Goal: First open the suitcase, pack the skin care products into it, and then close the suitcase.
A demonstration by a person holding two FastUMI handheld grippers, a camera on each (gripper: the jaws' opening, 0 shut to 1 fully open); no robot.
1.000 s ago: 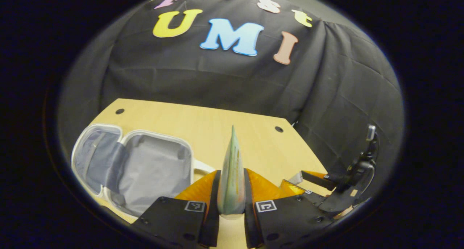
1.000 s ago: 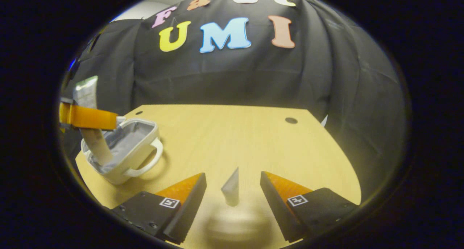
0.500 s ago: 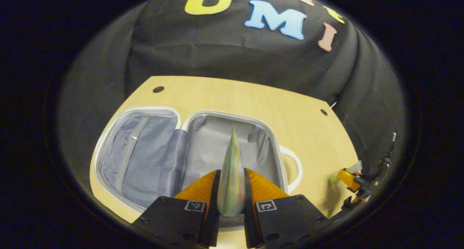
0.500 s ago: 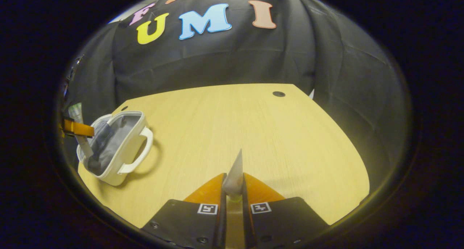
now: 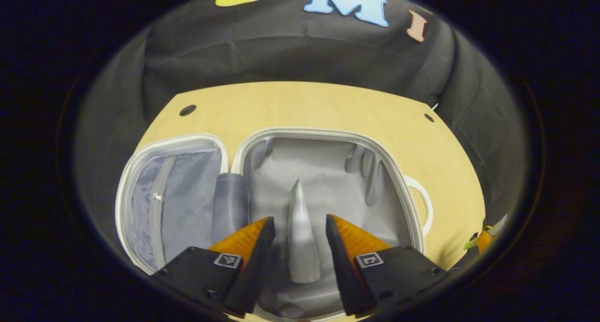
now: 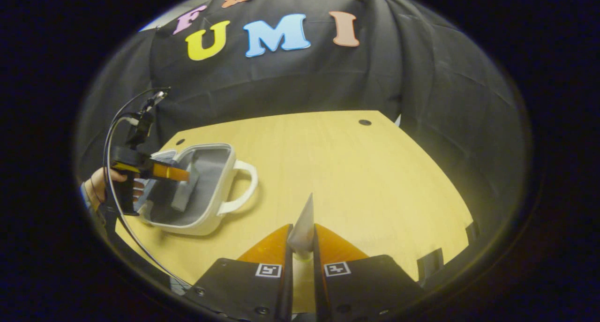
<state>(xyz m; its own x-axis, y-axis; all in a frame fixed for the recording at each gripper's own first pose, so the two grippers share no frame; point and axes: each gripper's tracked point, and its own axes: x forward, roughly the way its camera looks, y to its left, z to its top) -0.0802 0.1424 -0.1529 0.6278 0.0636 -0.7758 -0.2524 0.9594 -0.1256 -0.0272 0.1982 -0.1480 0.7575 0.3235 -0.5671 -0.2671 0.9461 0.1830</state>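
Our left tongs (image 5: 296,228) are wide open over the open suitcase (image 5: 328,137), a tube (image 5: 300,237) between them. Our right tongs (image 6: 302,233) pinch another tube (image 6: 304,219).

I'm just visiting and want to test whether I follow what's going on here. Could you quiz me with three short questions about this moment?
1. True or false: the suitcase lies open on the table.
2. Multiple choice: the left gripper has its fingers (A) pressed on a tube, (B) spread apart with a tube between them over the suitcase, (C) gripping the suitcase handle.
3. Fill in: the right gripper is shut on a second ____.

Key: 1 true; 2 B; 3 tube.
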